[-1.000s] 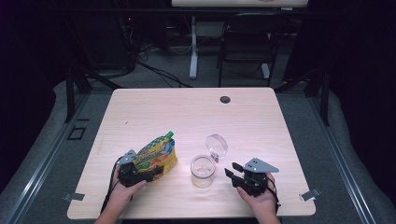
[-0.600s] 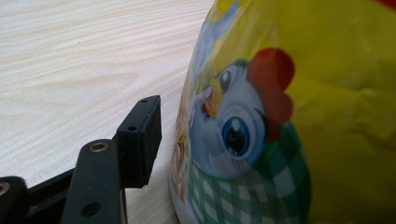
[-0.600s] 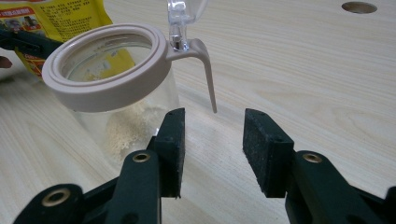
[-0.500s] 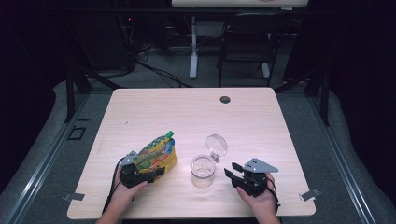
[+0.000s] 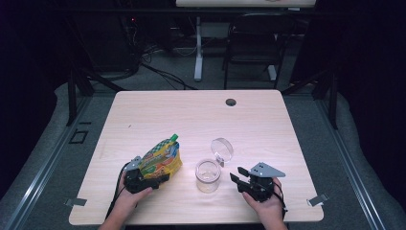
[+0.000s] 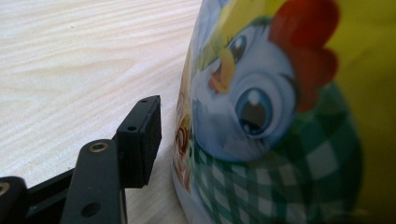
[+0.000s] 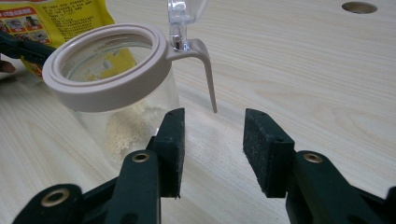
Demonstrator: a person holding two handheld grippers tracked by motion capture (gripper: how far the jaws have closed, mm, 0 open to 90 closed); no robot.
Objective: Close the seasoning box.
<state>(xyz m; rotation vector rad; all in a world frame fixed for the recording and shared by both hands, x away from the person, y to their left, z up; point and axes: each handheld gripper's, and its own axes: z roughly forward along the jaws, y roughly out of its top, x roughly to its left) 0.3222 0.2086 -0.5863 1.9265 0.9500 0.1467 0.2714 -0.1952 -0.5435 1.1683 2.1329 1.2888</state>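
The left gripper has its jaws wide apart around the snack bag, and they have just been opening. The bag looks soft, light and crinkly, so grab its middle. The right gripper is spread and holds nothing. Just beyond it stands the jar, hard and breakable, with its lid flipped up.

— Left gripper?
— Beside the colourful pouch, at its near end, jaws just opened.
— Right gripper?
— Near the clear jar, apart, lid flipped back.
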